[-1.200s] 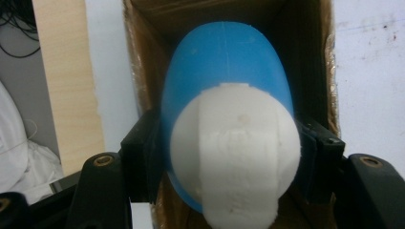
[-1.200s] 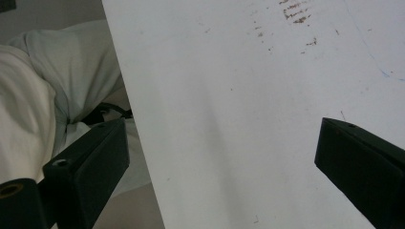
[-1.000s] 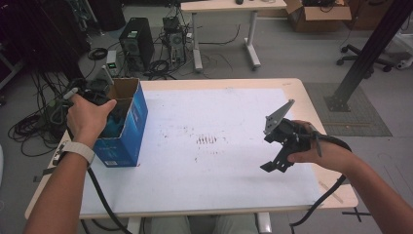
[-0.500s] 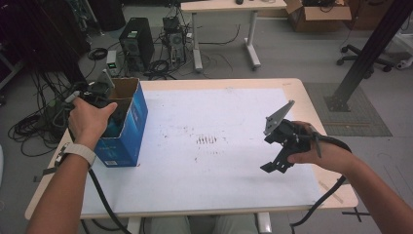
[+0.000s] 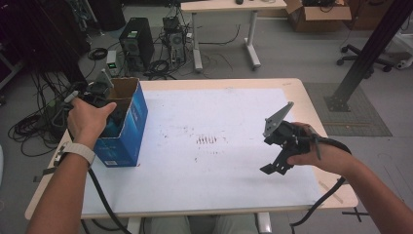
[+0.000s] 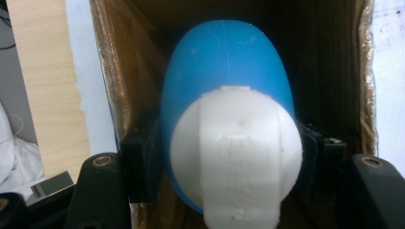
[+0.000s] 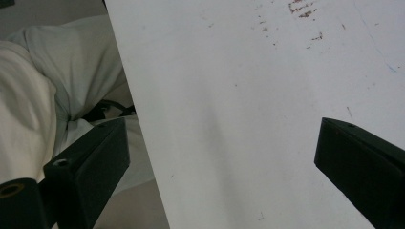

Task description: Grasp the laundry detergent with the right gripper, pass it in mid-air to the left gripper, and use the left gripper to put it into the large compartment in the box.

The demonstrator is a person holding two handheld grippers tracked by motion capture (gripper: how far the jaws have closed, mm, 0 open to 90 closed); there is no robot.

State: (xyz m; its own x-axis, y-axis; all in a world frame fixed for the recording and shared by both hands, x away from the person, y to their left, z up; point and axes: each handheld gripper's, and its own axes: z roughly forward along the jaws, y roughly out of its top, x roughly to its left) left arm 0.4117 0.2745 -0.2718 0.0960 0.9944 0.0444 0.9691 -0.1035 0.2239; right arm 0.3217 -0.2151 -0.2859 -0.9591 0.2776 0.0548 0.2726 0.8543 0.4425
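Observation:
A blue cardboard box [image 5: 127, 127] stands open at the table's left edge. My left gripper [image 5: 108, 117] reaches down into its mouth. In the left gripper view the jaws press both sides of a blue and white rounded plastic object [image 6: 229, 119] inside the brown box walls [image 6: 114, 81]; the left gripper [image 6: 224, 157] is shut on it. My right gripper [image 5: 273, 165] hovers over the right part of the table, held in a hand. In the right gripper view the right gripper [image 7: 222, 162] is open, jaws wide apart above the white table top [image 7: 229, 95], nothing between them.
A white sheet [image 5: 214, 146] with dark smudges covers the wooden table [image 5: 311, 107]. Cables trail from both grippers over the near edge. Beyond the table stand a computer tower [image 5: 135, 43], tangled wires, another desk [image 5: 229, 7] and a black post [image 5: 365, 53].

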